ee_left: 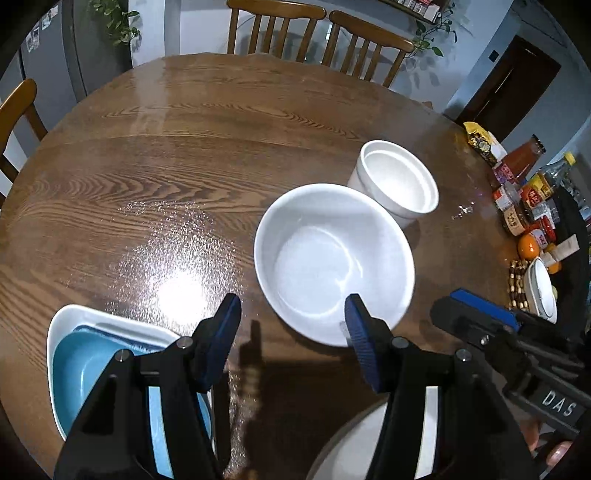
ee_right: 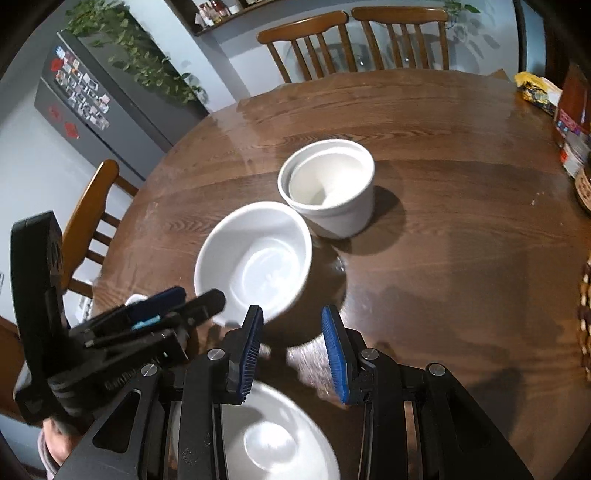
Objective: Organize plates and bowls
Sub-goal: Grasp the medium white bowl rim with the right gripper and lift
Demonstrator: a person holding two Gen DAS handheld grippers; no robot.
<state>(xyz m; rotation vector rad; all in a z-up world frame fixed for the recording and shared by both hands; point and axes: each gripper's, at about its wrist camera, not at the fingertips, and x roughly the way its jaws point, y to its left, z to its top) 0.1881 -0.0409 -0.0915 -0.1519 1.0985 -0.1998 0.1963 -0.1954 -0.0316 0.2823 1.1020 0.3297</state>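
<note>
A wide white bowl sits on the round wooden table, just ahead of both grippers. A taller white bowl stack stands behind it, touching or nearly so. A white square dish with a blue dish inside lies near left. A white plate lies under the grippers. My left gripper is open and empty, its right finger over the wide bowl's near rim. My right gripper is open and empty, just short of that bowl.
Wooden chairs stand around the table. Bottles, jars and snack packs crowd the right edge, with an orange and a white dish. A grey fridge stands at the left.
</note>
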